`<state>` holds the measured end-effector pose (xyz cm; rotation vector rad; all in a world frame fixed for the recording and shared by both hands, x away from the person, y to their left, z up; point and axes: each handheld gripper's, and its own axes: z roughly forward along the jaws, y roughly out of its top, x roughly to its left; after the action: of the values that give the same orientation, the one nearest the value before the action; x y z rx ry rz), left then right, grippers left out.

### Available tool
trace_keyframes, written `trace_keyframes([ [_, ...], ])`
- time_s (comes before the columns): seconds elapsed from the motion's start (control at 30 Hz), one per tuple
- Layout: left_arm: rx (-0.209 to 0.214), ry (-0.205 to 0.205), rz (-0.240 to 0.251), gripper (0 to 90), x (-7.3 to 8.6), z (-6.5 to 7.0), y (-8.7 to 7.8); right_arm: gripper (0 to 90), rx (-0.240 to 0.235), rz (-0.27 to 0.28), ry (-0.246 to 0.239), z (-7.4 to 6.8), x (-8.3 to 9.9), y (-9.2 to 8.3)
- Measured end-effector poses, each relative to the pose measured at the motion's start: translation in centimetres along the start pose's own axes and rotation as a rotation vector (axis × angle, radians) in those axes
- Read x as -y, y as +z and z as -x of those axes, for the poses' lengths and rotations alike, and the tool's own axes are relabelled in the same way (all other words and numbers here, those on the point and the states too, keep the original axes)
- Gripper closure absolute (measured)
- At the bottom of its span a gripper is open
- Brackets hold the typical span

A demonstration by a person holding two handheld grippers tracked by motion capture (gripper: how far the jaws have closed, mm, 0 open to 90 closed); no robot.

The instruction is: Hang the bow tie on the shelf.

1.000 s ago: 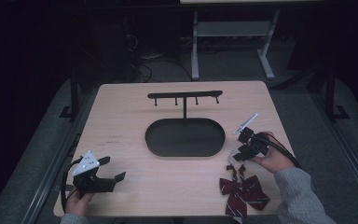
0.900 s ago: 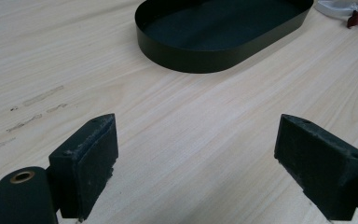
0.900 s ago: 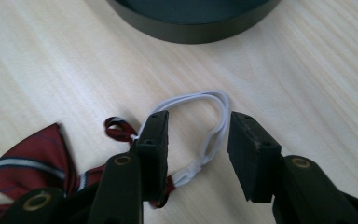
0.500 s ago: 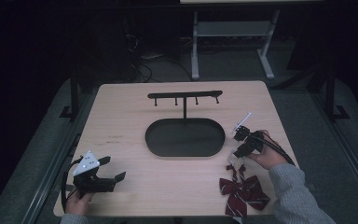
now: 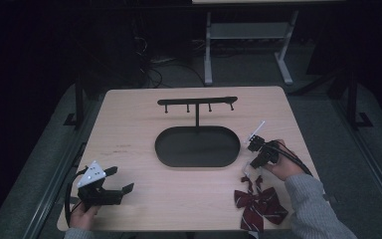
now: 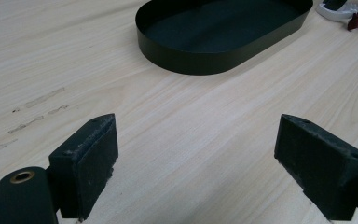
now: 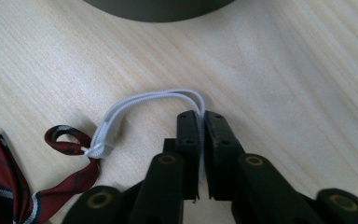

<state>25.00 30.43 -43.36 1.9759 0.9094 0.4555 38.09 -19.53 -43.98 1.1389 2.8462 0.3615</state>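
Observation:
A dark red striped bow tie (image 5: 258, 204) lies on the table at the front right, seen also as a bow tie (image 7: 9, 172) in the right gripper view. Its white elastic loop (image 7: 144, 100) runs out across the wood. My right gripper (image 7: 201, 114) has just been closing, and its pads now pinch the end of that loop. In the high view my right gripper (image 5: 251, 167) points down at the table just behind the bow tie. At the front left my left gripper (image 5: 121, 179) rests open, and the left gripper (image 6: 196, 149) has only bare wood between its jaws.
A black stand rises from an oval tray (image 5: 197, 146) in the table's middle, with a hook bar (image 5: 197, 102) across its top. The tray's wall (image 6: 191, 60) lies ahead of the left gripper. A white-legged frame (image 5: 248, 35) stands on the floor behind.
My right gripper has come down and a little nearer to the bow tie. The left gripper has stayed where it was.

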Motion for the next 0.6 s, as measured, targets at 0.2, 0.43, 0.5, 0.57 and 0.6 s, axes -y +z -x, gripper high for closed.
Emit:
trace_keyframes([
  [0.2,-0.001,-0.005,0.002,13.1,-0.01,0.01,-0.02,87.2,-0.007,-0.011,-0.005,-0.13,0.13,-0.04],
  [0.43,0.0,0.0,0.001,13.1,-0.04,0.06,-0.02,87.1,0.016,-0.013,-0.019,-0.43,0.09,0.03],
  [0.5,-0.001,-0.003,0.001,13.1,-0.02,0.06,-0.05,87.9,0.014,-0.014,-0.027,-0.43,0.1,0.0],
  [0.57,-0.003,-0.003,0.004,13.1,-0.03,0.03,-0.07,88.1,0.001,-0.016,-0.02,-0.39,0.1,-0.02],
  [0.6,-0.004,-0.003,0.004,13.1,-0.03,0.02,-0.07,88.1,-0.004,-0.017,-0.023,-0.41,0.1,-0.03],
])
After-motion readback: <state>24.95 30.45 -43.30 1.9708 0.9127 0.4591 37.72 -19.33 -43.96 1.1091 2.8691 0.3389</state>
